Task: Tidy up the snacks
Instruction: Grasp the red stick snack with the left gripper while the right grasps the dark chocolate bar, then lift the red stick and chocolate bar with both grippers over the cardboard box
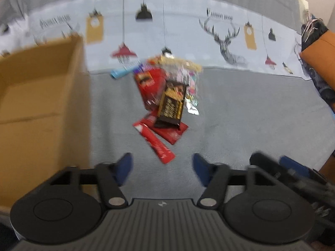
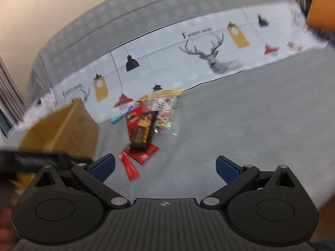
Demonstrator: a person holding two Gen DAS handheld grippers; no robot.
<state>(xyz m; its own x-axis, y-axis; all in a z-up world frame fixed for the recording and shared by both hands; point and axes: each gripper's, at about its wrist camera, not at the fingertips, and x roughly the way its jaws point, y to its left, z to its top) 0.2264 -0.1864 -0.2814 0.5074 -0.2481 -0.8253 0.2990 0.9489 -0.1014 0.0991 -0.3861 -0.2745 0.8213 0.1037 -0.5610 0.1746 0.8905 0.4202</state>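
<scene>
Both views are motion-blurred. Centre of each frame: a pile of snack packets [image 1: 167,96] lying on a grey bed cover [image 1: 240,115], topped by a dark brown-and-gold chocolate wrapper [image 1: 170,106], with a red stick pack [image 1: 156,142] at the lower edge of the pile. Left of frame: an open cardboard box [image 1: 41,96], near the pile but apart. Lower foreground: left tool [image 1: 162,165], jaws spread, nothing between them; right tool [image 2: 165,168], jaws spread wide, likewise empty.
</scene>
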